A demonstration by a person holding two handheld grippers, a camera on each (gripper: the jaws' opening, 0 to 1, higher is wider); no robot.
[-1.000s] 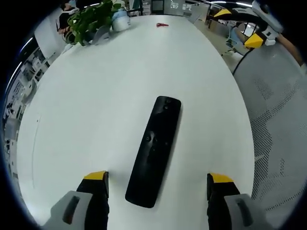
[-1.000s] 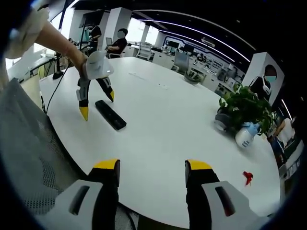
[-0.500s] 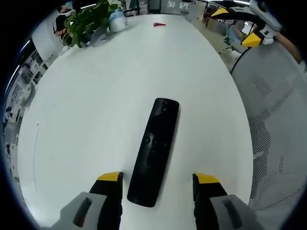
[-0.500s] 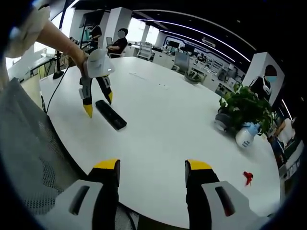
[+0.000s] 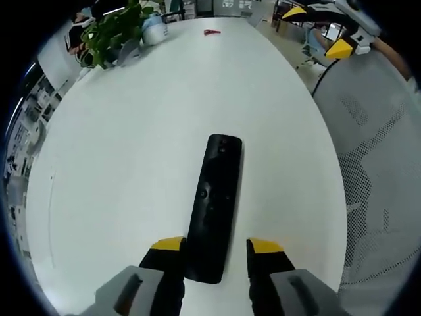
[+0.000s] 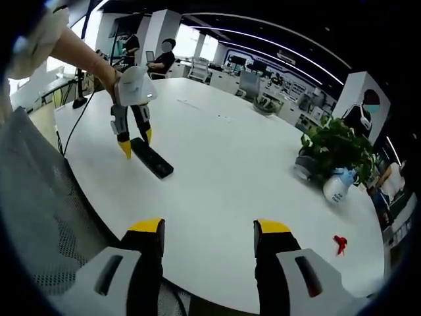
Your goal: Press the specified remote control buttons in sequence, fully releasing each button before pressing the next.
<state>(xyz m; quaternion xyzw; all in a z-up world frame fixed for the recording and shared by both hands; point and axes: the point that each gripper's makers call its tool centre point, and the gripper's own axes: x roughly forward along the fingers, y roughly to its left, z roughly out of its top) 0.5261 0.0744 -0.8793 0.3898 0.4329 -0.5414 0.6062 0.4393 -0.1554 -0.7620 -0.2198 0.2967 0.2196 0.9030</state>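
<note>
While the right gripper (image 6: 207,230) jaws gape empty, the left gripper (image 5: 215,247) jaws flank the remote (image 5: 215,204), contact unclear.

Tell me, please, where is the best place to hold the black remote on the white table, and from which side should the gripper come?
Probably the near end of the remote, gripped across its narrow width. It lies flat on the table, long and slim, so its long edges suit two jaws. The left gripper already straddles that end from above, leaving the buttons farther along uncovered.
</note>
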